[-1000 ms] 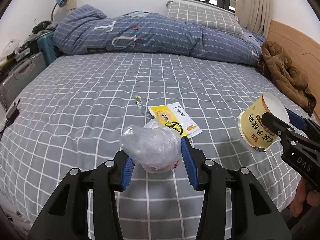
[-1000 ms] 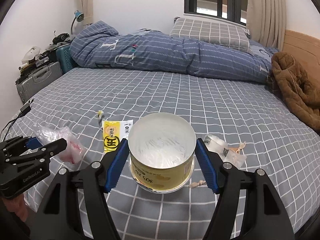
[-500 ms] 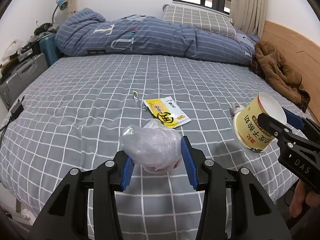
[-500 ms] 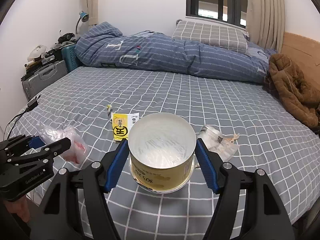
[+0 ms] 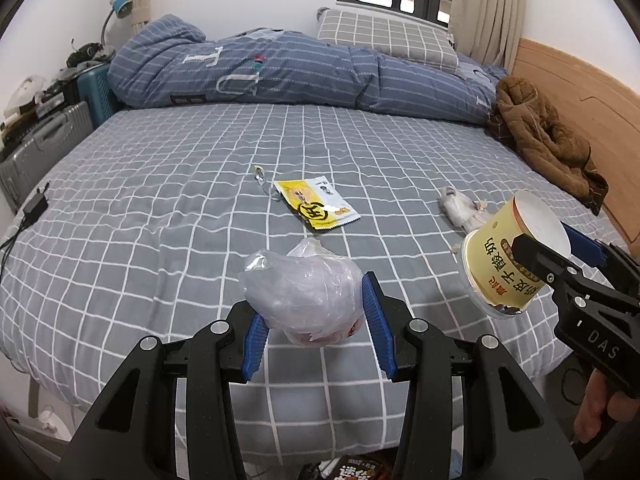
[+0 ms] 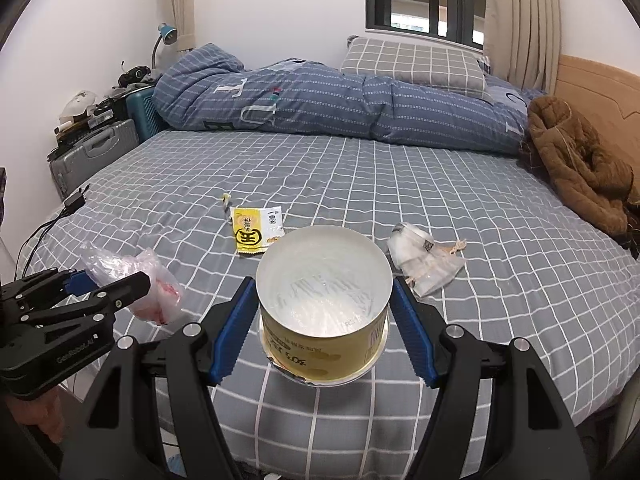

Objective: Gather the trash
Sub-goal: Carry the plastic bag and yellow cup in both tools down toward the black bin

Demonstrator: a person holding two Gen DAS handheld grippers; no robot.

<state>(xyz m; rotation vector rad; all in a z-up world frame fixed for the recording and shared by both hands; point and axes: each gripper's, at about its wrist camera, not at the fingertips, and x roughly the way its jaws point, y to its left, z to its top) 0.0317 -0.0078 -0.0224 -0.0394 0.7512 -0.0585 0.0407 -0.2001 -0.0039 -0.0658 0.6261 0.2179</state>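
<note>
My left gripper (image 5: 316,316) is shut on a crumpled clear plastic bag (image 5: 304,296) with pink inside, held above the bed's near edge; it also shows in the right wrist view (image 6: 132,276). My right gripper (image 6: 324,312) is shut on a yellow paper cup (image 6: 324,304), base toward the camera; the cup also shows in the left wrist view (image 5: 508,264). On the grey checked bed (image 5: 160,200) lie a yellow snack wrapper (image 5: 316,204), a small torn strip (image 5: 262,178) and a clear plastic wrapper (image 6: 424,260).
A blue duvet (image 5: 300,72) and pillow (image 5: 384,36) lie at the bed's far side. A brown coat (image 5: 548,140) lies by the wooden headboard on the right. Suitcases (image 5: 44,140) stand left of the bed. A charger and cable (image 5: 32,208) lie on the left edge.
Both grippers have drawn back from the bed with their loads; the bed's near edge and floor now show below. Both grips are unchanged.
</note>
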